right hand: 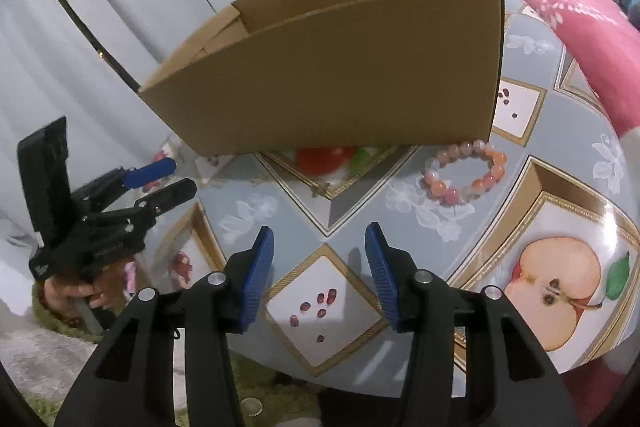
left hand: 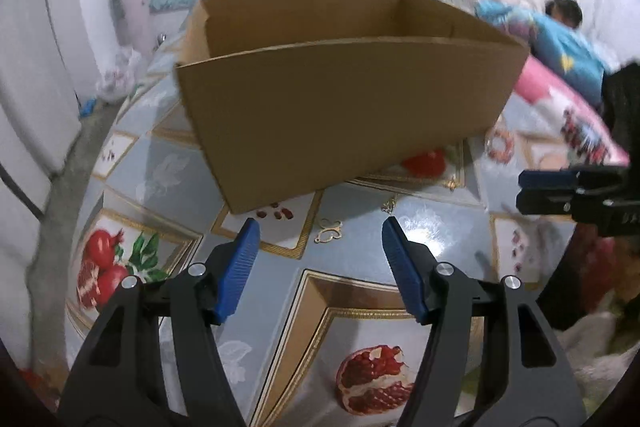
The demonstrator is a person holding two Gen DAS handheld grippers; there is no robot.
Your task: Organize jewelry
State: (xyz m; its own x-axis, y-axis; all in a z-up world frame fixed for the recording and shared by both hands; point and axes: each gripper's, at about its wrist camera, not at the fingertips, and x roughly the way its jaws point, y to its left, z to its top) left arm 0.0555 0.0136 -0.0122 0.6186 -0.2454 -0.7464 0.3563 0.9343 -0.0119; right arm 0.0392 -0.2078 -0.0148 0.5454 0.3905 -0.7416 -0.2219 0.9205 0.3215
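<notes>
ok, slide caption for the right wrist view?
Right gripper, jaws open and empty, above fruit-print tablecloth; beaded bracelet beside cardboard box.

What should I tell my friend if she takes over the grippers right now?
Left gripper: open, nothing in it, above the tablecloth.
Right gripper: open, nothing in it either.
Cardboard box: open-topped, at the back of the table. Its floor is hidden, so I cannot tell what is inside.
Beaded bracelet: on the cloth just in front of the box's right corner, ahead and right of the right gripper.
Small gold piece: lies between the left gripper's fingertips on the cloth; it may be jewelry or print, hard to tell.
Done: nothing visibly put away.
Left: probably pick up the bracelet and put it in the box.
</notes>
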